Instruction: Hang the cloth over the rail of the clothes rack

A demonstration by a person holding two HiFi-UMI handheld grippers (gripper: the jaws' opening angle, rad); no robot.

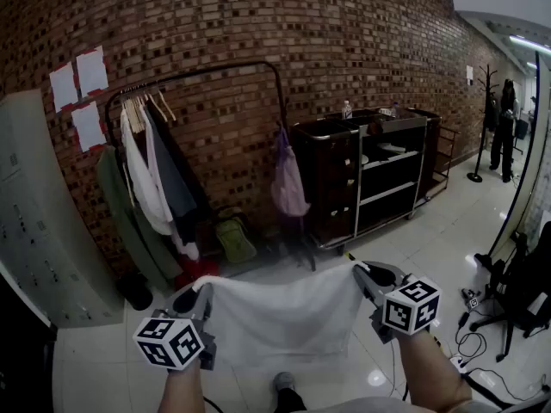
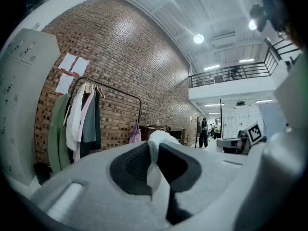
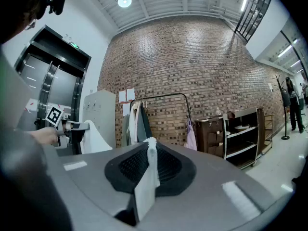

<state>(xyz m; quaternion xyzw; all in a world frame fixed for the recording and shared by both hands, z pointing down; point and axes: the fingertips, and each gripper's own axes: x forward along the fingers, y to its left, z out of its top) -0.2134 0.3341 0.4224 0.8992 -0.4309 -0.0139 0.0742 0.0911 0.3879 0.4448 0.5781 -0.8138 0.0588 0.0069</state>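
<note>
A white cloth (image 1: 284,317) hangs spread between my two grippers, low in the head view. My left gripper (image 1: 196,297) is shut on its left top corner, and a fold of the cloth (image 2: 155,150) shows pinched between the jaws. My right gripper (image 1: 365,275) is shut on the right top corner, where the cloth (image 3: 148,170) stands up between the pads. The clothes rack (image 1: 202,76) stands ahead against the brick wall. Its black rail carries several garments (image 1: 151,175) at the left end and a purple bag (image 1: 288,179) at the right post. The rack (image 2: 108,88) also shows in the left gripper view and the rack (image 3: 161,96) in the right gripper view.
A dark service trolley (image 1: 370,175) stands right of the rack. Grey lockers (image 1: 39,231) are at the left. Bags (image 1: 234,237) lie on the floor under the rack. A coat stand (image 1: 482,119) and a person (image 1: 504,123) are far right, with cables and a chair (image 1: 516,291) nearby.
</note>
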